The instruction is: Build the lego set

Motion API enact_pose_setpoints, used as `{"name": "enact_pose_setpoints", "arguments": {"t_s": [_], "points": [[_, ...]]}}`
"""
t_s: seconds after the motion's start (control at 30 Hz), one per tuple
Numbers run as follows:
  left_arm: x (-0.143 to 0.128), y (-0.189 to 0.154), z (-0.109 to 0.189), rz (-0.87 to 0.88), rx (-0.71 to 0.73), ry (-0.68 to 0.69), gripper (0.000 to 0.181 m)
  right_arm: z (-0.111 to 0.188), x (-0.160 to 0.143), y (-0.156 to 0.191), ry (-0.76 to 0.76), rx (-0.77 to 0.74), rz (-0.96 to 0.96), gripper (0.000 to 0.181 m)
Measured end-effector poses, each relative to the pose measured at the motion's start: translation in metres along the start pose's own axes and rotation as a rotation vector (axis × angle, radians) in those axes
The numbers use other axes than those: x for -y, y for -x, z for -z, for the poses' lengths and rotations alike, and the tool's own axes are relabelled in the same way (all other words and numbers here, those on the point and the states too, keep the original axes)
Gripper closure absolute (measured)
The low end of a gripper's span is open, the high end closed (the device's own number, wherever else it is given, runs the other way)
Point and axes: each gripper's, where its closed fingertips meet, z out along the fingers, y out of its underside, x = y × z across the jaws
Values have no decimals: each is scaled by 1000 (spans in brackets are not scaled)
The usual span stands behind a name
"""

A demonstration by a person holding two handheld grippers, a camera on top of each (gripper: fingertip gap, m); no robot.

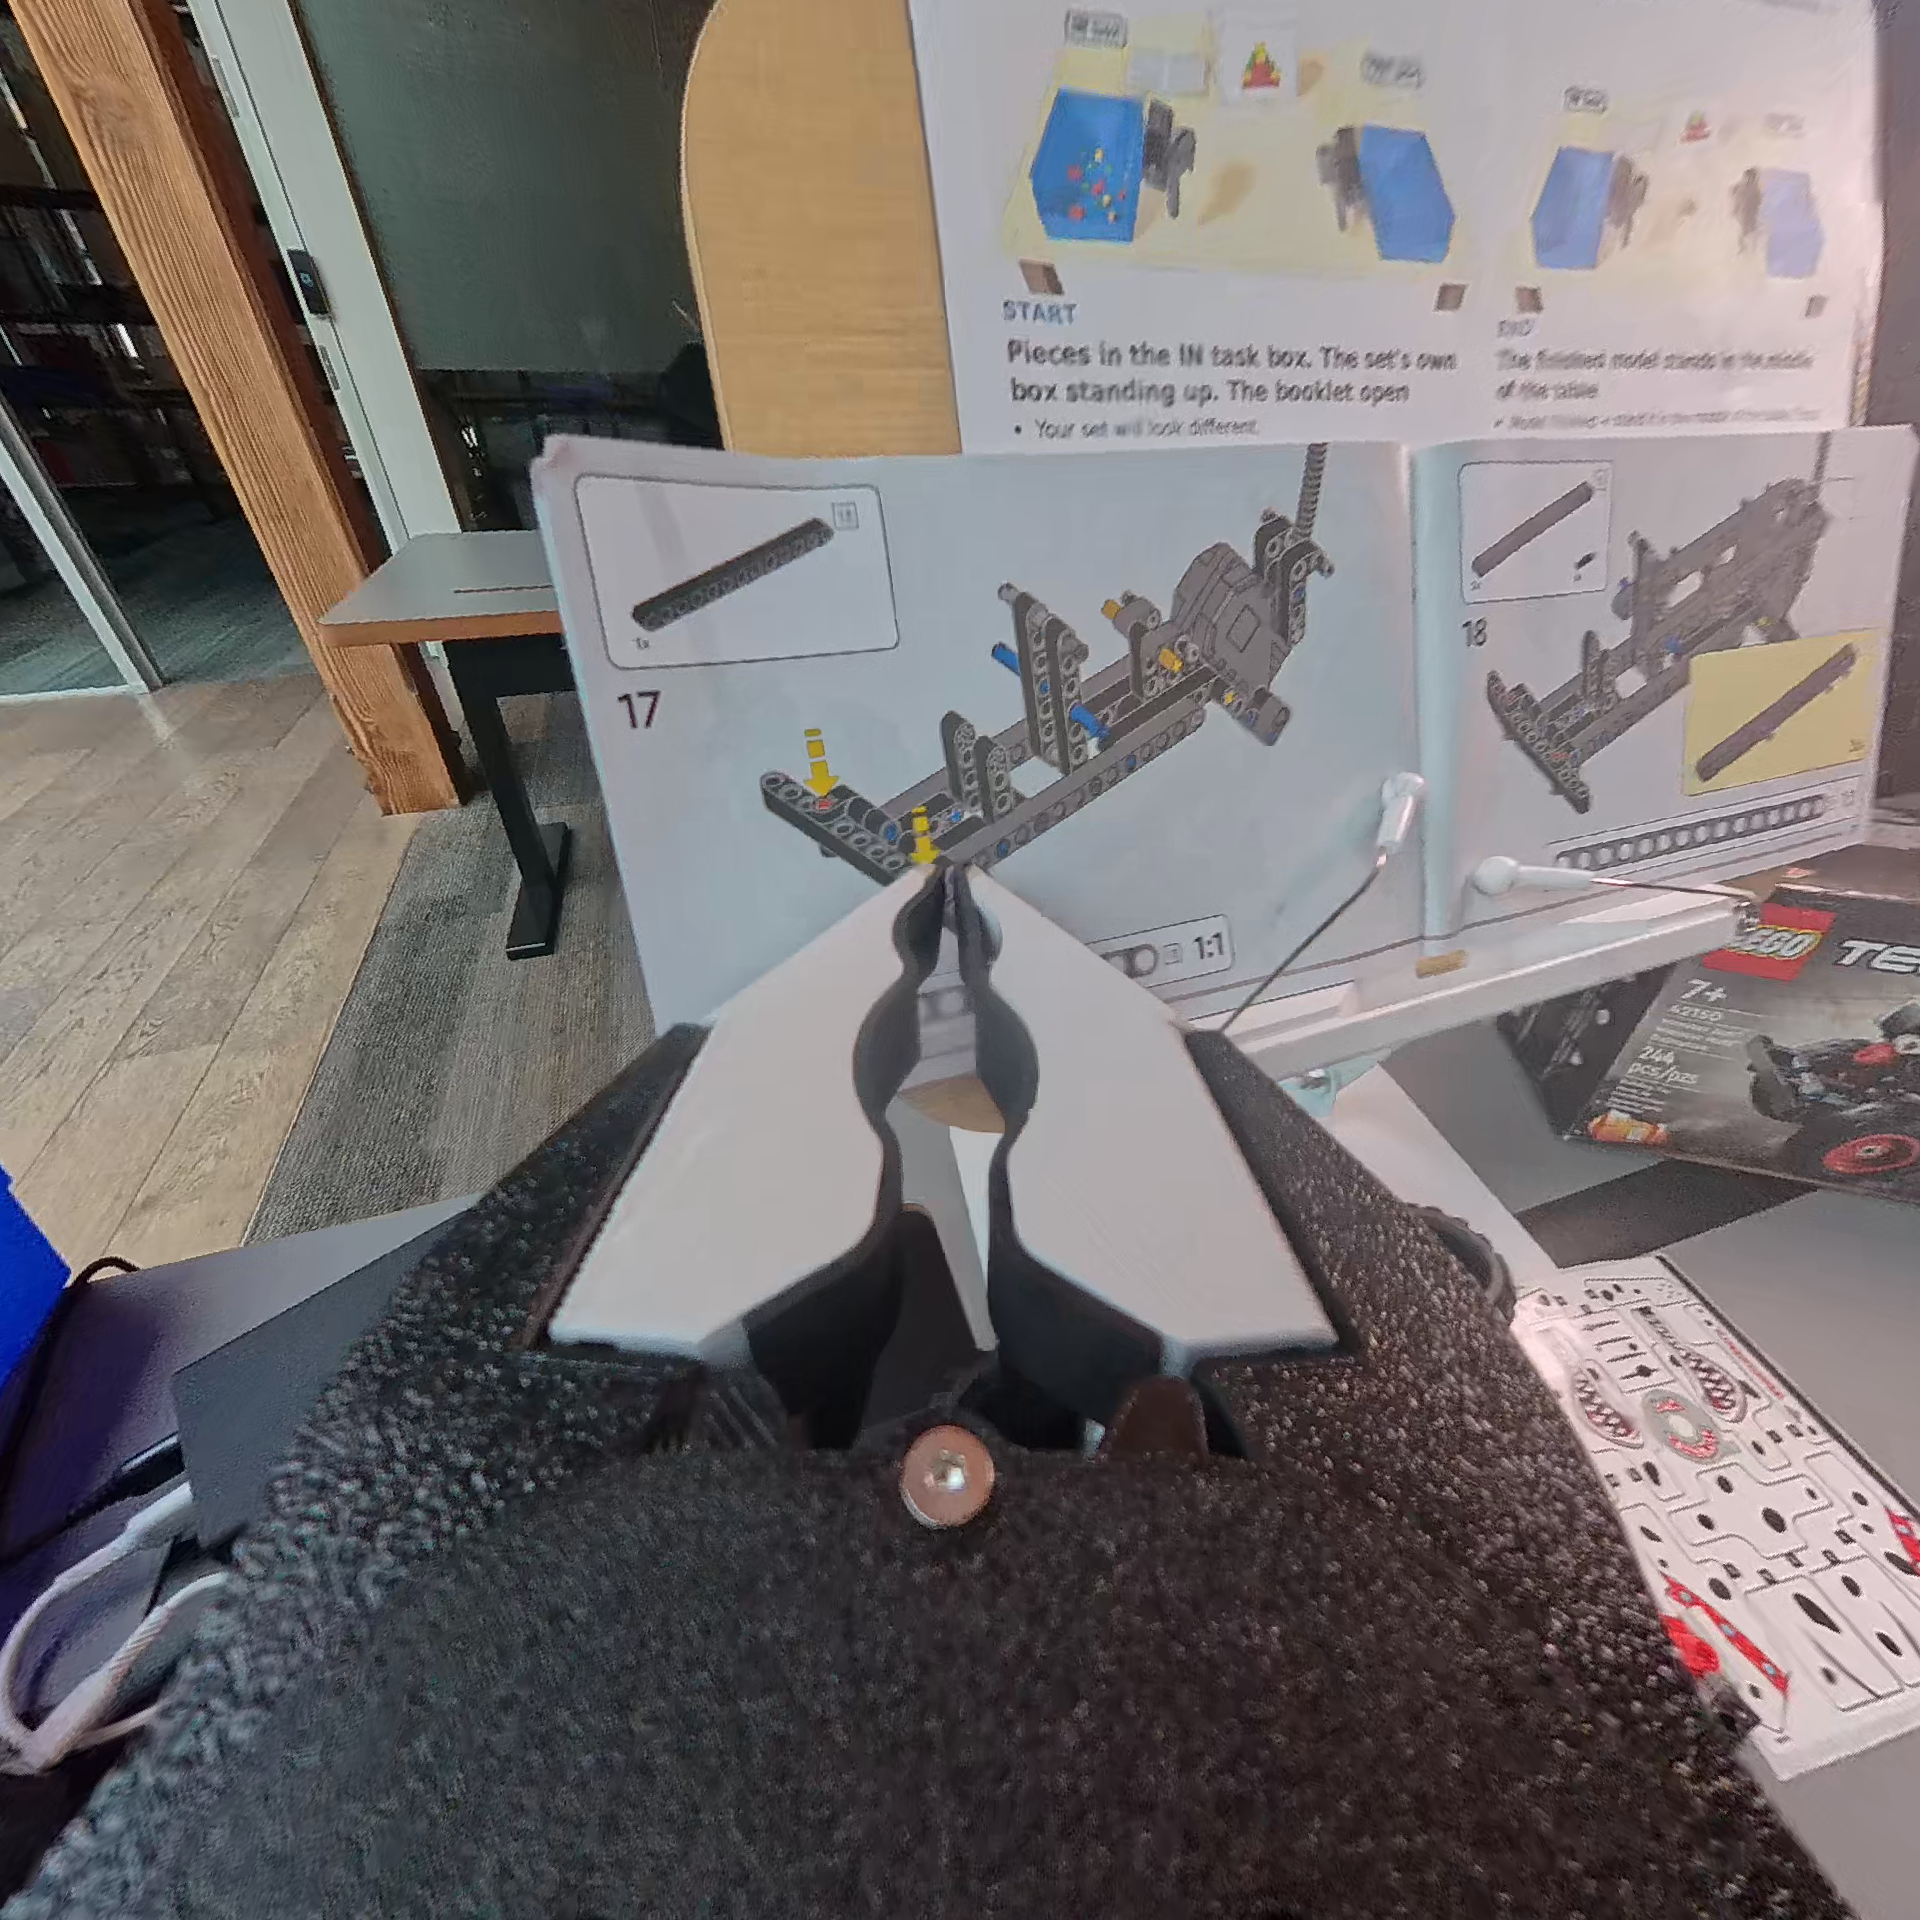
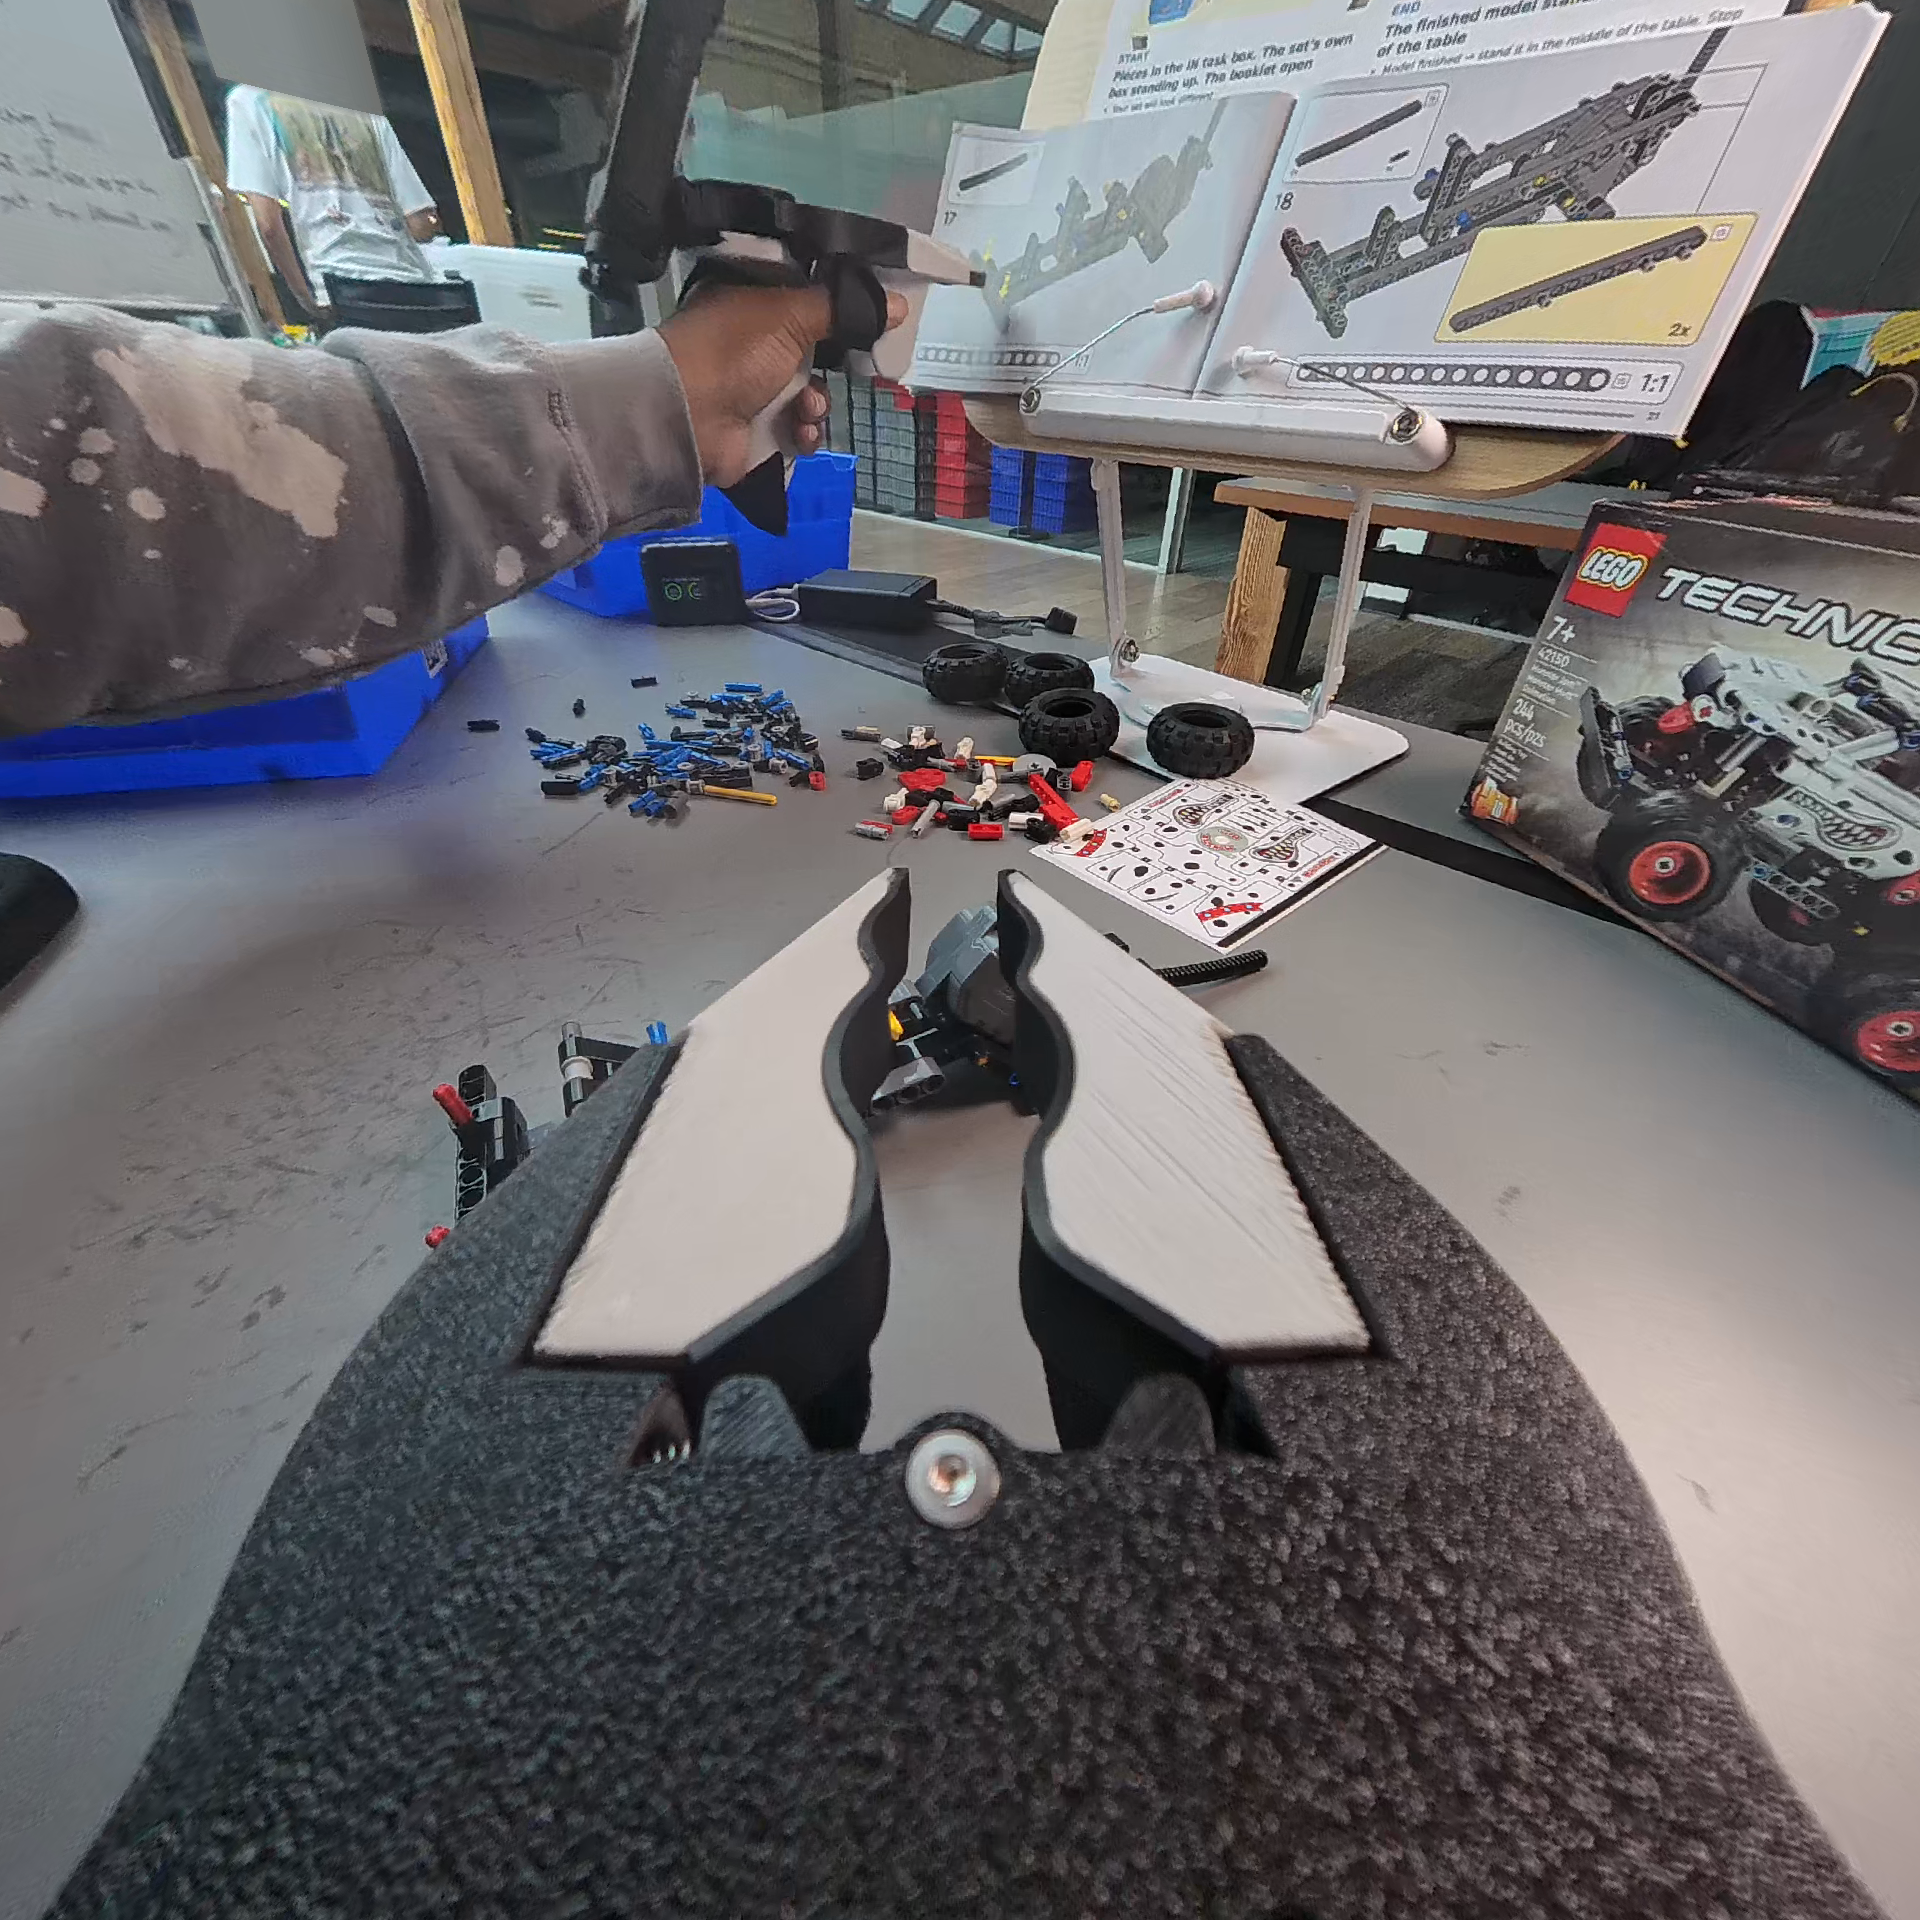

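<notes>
My left gripper (image 1: 948, 883) is shut with nothing visible between its tips, which are at the left page of the open instruction booklet (image 1: 1039, 623) on its stand. It also shows in the right wrist view (image 2: 971, 276), held up by a hand. My right gripper (image 2: 953, 894) is low over the grey table (image 2: 416, 987), closed around the grey block of the part-built lego chassis (image 2: 961, 977). The chassis ends stick out on both sides beneath it. Loose blue and black pins (image 2: 686, 753) and red and white pieces (image 2: 966, 790) lie beyond.
Several black tyres (image 2: 1070, 722) sit by the booklet stand's base. A sticker sheet (image 2: 1205, 857) lies right of the pieces. The set's box (image 2: 1725, 748) stands at right. Blue bins (image 2: 260, 717) and a black charger (image 2: 691, 582) are at the left back. A person stands far behind. Some 45 cm of space lies between my two pairs of fingers.
</notes>
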Motion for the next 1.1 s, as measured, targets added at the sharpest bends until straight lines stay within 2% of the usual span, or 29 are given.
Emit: {"name": "enact_pose_setpoints", "arguments": {"t_s": [0.07, 0.13, 0.23, 0.3, 0.37, 0.47, 0.57, 0.67, 0.87, 1.1], "points": [[10, -20, 16, 44, -42, -64, 175, 0, -1, 0, 4, 4, 1, 165], [11, -57, 35, 92, -158, -93, 171, 0, -1, 1, 9, 7, 6, 168], [-7, -143, 77, 72, -494, -47, 167, 0, -5, 8, 38, 38, 20, 175], [-33, -199, 120, 4, -746, 33, 164, 3, -5, 12, 65, 59, 66, 177], [-65, -240, 172, -83, -965, 135, 158, 9, -11, 23, 141, 147, 116, 177], [-123, -271, 249, -257, -1216, 335, 148, 22, -30, 44, 291, 290, 175, 176], [-178, -273, 294, -444, -1292, 489, 140, 33, -57, 66, 439, 390, 271, 176], [-207, -271, 308, -487, -1289, 545, 138, 40, -79, 89, 547, 494, 307, 172], [-228, -276, 313, -545, -1297, 574, 144, 44, -98, 102, 644, 545, 359, 170], [-232, -278, 314, -562, -1299, 583, 154, 43, -103, 105, 667, 546, 373, 170]]}}
